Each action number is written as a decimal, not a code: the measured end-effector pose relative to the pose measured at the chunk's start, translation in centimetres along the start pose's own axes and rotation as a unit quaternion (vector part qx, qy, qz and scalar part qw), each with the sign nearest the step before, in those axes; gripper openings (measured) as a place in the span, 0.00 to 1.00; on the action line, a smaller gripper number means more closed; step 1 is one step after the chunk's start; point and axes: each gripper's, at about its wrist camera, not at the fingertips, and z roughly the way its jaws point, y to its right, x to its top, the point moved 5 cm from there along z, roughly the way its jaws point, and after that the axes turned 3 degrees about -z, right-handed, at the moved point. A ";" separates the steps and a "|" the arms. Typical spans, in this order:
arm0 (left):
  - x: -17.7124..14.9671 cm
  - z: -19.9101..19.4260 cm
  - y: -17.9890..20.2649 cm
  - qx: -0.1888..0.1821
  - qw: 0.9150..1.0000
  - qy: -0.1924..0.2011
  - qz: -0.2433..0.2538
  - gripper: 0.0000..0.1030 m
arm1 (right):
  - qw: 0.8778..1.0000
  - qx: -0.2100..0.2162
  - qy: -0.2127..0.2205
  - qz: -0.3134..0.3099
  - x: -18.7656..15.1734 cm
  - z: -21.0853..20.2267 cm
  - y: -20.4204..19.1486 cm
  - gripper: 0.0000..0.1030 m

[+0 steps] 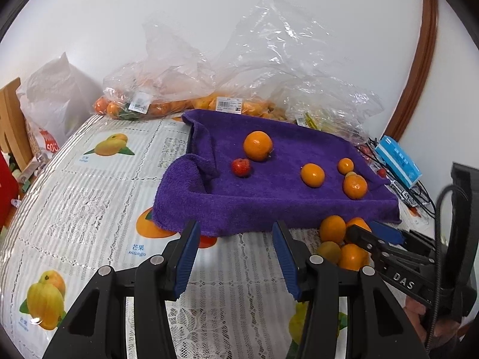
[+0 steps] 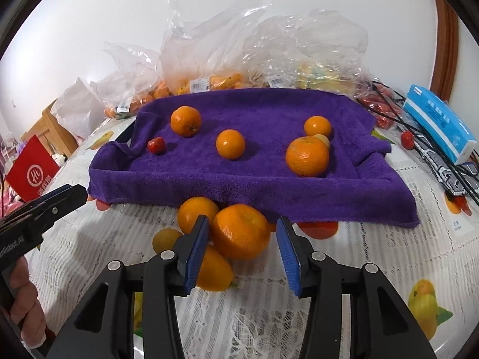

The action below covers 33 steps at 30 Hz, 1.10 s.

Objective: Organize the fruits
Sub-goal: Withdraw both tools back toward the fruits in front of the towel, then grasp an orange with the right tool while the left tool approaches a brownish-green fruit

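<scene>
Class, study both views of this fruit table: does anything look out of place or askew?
Yes. A pile of oranges sits on the tablecloth in front of the purple towel, not on it with the others. The towel's left edge is rumpled.

Fruit [image 2: 230, 144] is sitting on the towel [image 2: 254, 179] ahead of me; bags [image 2: 209, 45] are lying behind it, a heap of oranges [image 2: 239, 230] is resting before it, by my right claw [image 2: 242, 248].

You have five orange citrus fruits [image 2: 307, 156] and a small red fruit [image 2: 156, 145] on the purple towel [image 2: 269, 179]; four more fruits [image 2: 239, 231] cluster at its near edge on the table.
</scene>
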 end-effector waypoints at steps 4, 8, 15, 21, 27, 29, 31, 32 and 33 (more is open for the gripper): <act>0.0 0.1 0.0 0.001 1.000 -0.003 0.002 0.46 | 1.000 0.004 0.001 -0.009 0.3 0.4 -0.5 0.53; 0.0 0.3 -0.2 0.002 1.000 -0.007 -0.004 0.46 | 1.000 0.009 -0.003 -0.011 0.4 0.7 -0.6 0.62; 0.0 0.6 -0.5 0.003 1.000 -0.016 -0.010 0.46 | 1.000 0.012 0.000 -0.016 -0.1 0.2 -0.4 0.40; -0.2 0.9 -0.3 0.010 1.000 -0.021 -0.005 0.46 | 1.000 0.012 0.009 -0.015 -0.4 -0.6 -0.1 0.36; -0.4 1.3 -0.3 0.013 0.999 -0.030 -0.001 0.46 | 1.000 0.006 0.010 -0.016 -0.4 -0.6 0.0 0.35; -0.4 1.3 -0.2 0.014 0.999 -0.030 0.001 0.46 | 1.000 0.006 0.008 -0.016 -0.4 -0.5 0.0 0.37; -0.4 1.3 -0.1 0.015 0.999 -0.031 0.002 0.46 | 1.000 0.007 0.007 -0.012 -0.4 -0.4 0.2 0.42; -0.5 1.4 -0.1 0.014 0.999 -0.031 0.002 0.46 | 1.000 0.006 0.006 -0.010 -0.4 -0.4 0.3 0.48; -0.5 1.4 -0.1 0.014 0.999 -0.031 0.003 0.46 | 1.000 0.003 0.004 -0.005 -0.4 -0.2 0.5 0.50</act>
